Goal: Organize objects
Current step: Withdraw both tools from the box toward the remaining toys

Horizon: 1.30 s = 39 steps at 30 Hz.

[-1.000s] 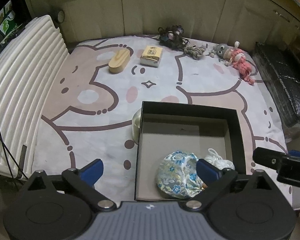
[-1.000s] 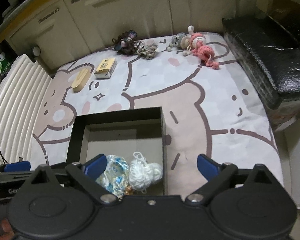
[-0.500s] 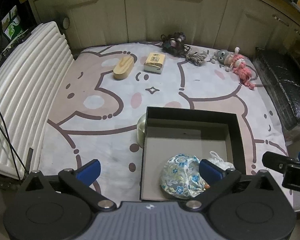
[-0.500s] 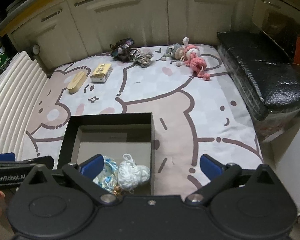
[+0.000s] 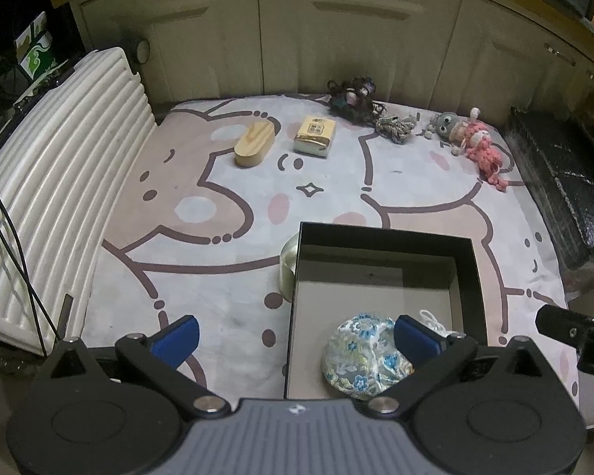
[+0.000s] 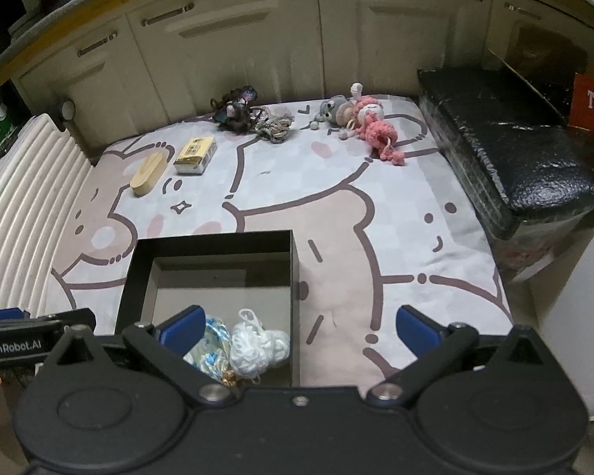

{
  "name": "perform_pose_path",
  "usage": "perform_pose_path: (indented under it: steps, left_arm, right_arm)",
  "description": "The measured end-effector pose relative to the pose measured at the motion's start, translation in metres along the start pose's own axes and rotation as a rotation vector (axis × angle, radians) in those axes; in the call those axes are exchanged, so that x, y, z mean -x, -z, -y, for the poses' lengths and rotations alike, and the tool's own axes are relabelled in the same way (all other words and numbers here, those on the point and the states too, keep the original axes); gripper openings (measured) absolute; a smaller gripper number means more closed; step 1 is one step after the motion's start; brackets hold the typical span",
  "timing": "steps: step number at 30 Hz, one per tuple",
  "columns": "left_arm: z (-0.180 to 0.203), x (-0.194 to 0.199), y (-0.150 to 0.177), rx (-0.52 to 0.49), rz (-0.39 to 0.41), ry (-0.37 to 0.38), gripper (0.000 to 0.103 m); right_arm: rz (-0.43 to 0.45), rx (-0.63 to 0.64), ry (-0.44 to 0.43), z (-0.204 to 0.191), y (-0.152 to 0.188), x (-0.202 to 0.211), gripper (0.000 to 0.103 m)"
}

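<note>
A black open box (image 5: pixel 467 273) (image 6: pixel 295 273) sits on the cartoon-print mat near its front edge. Inside lie a blue floral pouch (image 5: pixel 362 356) (image 6: pixel 206 346) and a white yarn bundle (image 5: pixel 431 318) (image 6: pixel 257 342). At the back of the mat lie a wooden oval block (image 5: pixel 254 144) (image 6: pixel 148 172), a yellow packet (image 5: pixel 315 134) (image 6: pixel 196 154), a dark tangled item (image 5: pixel 350 95) (image 6: pixel 235 109), a rope knot (image 5: pixel 394 128) (image 6: pixel 273 128) and pink and grey crochet dolls (image 5: pixel 475 140) (image 6: pixel 360 118). My left gripper (image 5: pixel 296 334) and right gripper (image 6: pixel 299 326) are open, empty, held back above the mat's front edge.
A white ribbed panel (image 5: pixel 47 182) (image 6: pixel 16 206) lines the left side. A black wrapped bundle (image 5: pixel 566 182) (image 6: pixel 507 146) lines the right. Cabinets (image 5: pixel 297 31) stand behind the mat. A pale round item (image 5: pixel 287 265) sits against the box's left wall.
Both grippers have drawn back and up from the box, so more of the mat and cabinets shows. The objects have not moved.
</note>
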<state>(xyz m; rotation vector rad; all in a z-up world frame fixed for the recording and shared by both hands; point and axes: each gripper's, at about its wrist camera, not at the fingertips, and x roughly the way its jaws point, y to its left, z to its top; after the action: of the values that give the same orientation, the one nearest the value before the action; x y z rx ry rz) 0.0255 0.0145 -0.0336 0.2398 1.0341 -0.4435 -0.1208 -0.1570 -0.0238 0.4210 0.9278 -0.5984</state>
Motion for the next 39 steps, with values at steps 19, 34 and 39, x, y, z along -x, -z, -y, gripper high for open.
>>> perform_pose_path:
  steps: [19, 34, 39]
  left_arm:
    - [-0.017, 0.0, -0.024, 0.034, 0.129, -0.034, 0.103]
    - [-0.035, -0.006, -0.042, 0.049, 0.274, -0.068, 0.103]
    - [-0.043, -0.009, -0.048, 0.065, 0.33, -0.073, 0.103]
  right_arm:
    - [0.143, -0.033, -0.027, 0.013, -0.02, 0.0, 0.103]
    - [0.235, -0.061, 0.012, 0.027, -0.035, -0.012, 0.103]
    - [0.269, -0.052, 0.044, 0.028, -0.04, -0.018, 0.103]
